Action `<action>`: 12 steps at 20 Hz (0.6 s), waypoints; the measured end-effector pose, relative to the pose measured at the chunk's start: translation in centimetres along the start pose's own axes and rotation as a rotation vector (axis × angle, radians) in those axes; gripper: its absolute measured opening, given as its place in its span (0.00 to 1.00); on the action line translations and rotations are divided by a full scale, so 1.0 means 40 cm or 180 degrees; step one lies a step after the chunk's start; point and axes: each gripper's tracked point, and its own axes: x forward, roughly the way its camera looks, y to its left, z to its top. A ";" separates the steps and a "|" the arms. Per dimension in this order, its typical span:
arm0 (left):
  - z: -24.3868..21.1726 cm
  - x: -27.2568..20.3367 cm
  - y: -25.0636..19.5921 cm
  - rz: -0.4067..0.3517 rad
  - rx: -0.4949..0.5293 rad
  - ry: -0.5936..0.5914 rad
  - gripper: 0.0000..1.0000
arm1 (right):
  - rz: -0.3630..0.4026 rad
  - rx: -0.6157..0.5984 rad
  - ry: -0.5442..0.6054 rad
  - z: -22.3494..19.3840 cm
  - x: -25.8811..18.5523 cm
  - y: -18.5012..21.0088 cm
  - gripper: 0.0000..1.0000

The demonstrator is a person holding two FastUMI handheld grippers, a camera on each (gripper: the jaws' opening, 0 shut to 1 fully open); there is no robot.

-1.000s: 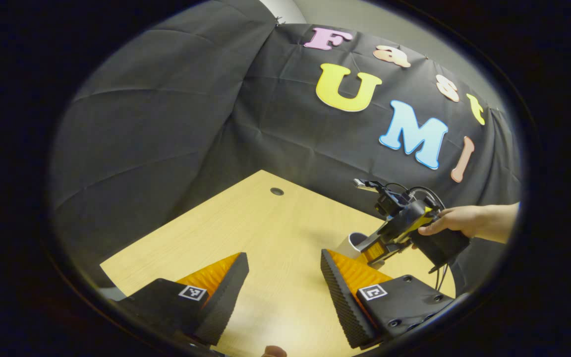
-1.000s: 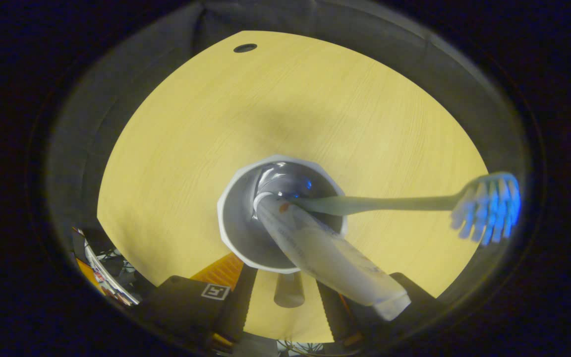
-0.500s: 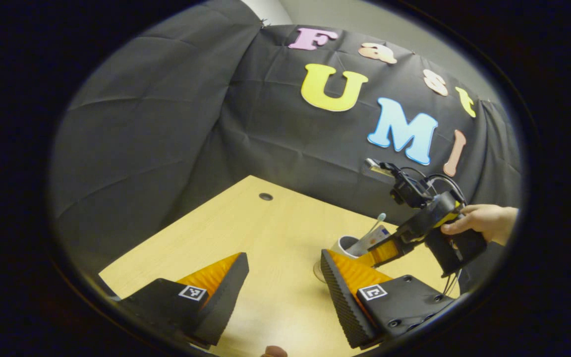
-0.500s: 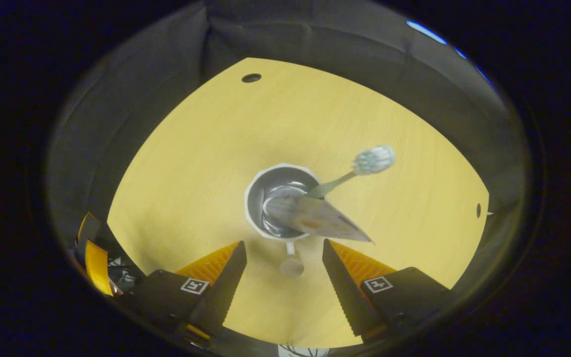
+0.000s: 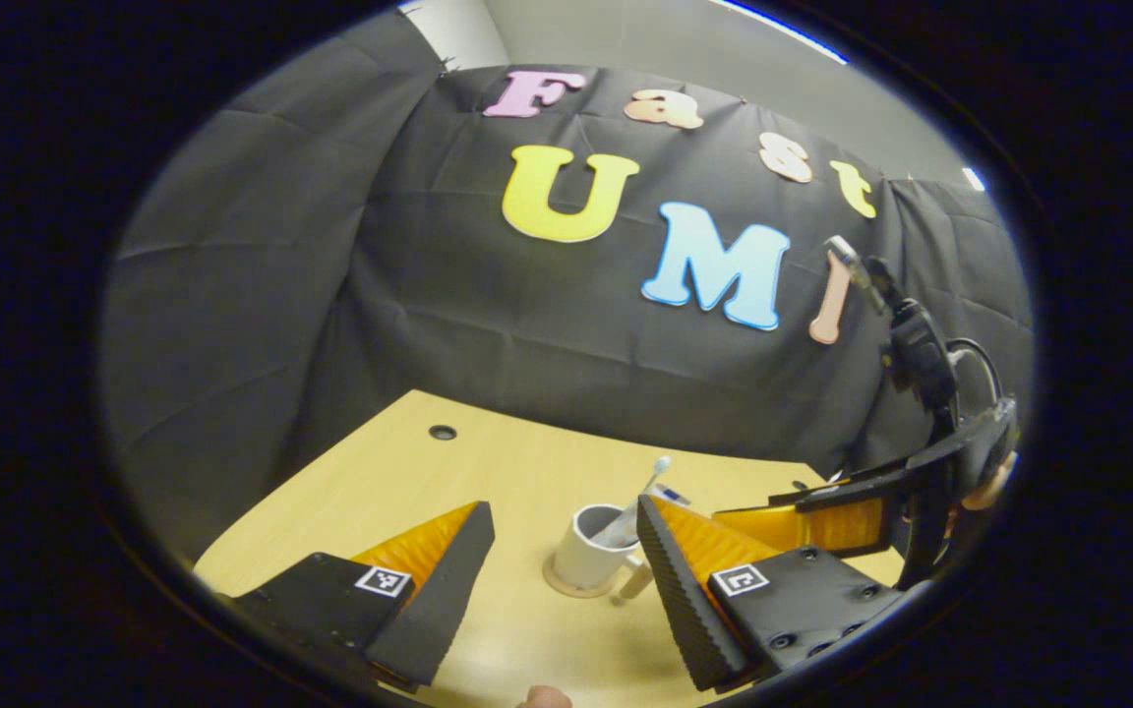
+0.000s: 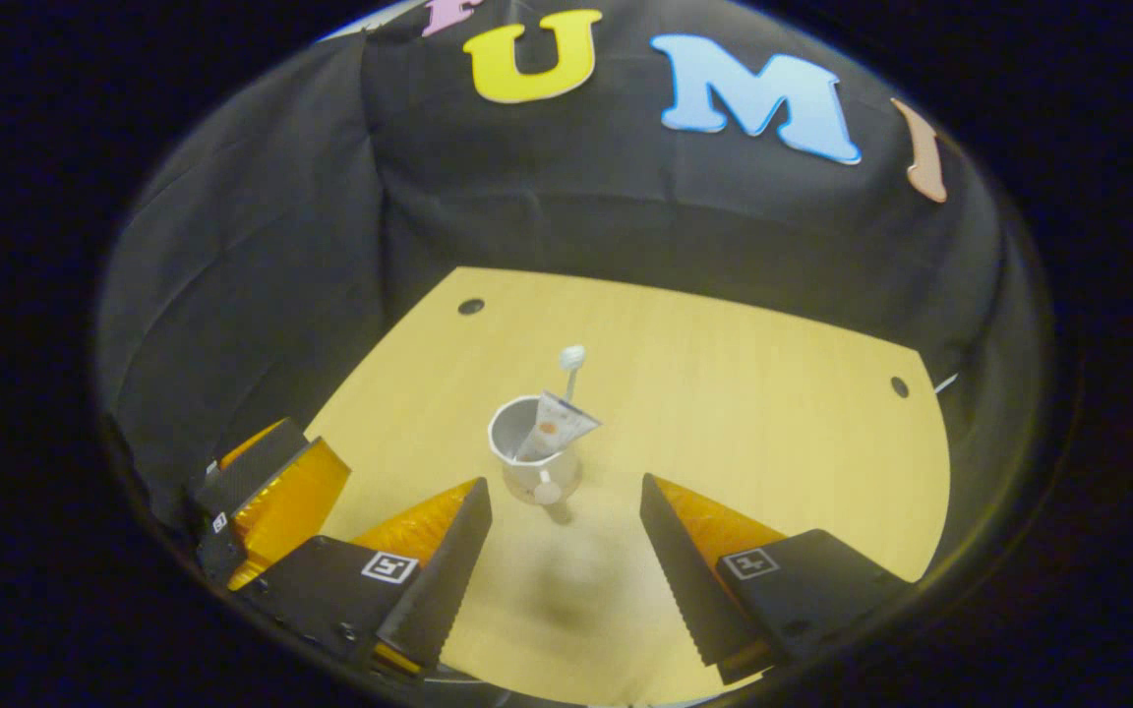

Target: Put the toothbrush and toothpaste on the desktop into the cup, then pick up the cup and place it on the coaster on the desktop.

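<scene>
your cup (image 6: 534,454) sits on the coaster (image 5: 576,587) mid-table, well clear of every edge, toothbrush (image 6: 571,364) and toothpaste (image 6: 552,429) leaning inside; the task looks done; your left gripper (image 5: 564,580) and right gripper (image 6: 566,560) hang wide and empty, so nothing can tip the cup.

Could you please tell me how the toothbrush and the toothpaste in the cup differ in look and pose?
The toothbrush is a thin stick with a small head, while the toothpaste is a broad flat tube. The toothbrush rises well above the rim; the toothpaste barely clears it. Both stand leaning in the cup, which sits on the coaster.
</scene>
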 end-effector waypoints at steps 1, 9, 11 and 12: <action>0.017 0.004 -0.031 -0.0084 0.0004 -0.0060 0.92 | -0.0125 -0.0027 -0.0278 0.027 -0.047 -0.022 0.97; 0.126 -0.021 -0.240 -0.0465 0.0243 -0.0454 0.95 | -0.0921 -0.0100 -0.1639 0.083 -0.322 -0.145 1.00; 0.140 -0.043 -0.266 -0.0504 0.0294 -0.0548 0.92 | -0.1009 -0.0020 -0.1788 0.083 -0.352 -0.171 1.00; 0.141 -0.048 -0.273 -0.0496 0.0324 -0.0567 0.93 | -0.1038 0.0011 -0.1851 0.087 -0.357 -0.187 0.99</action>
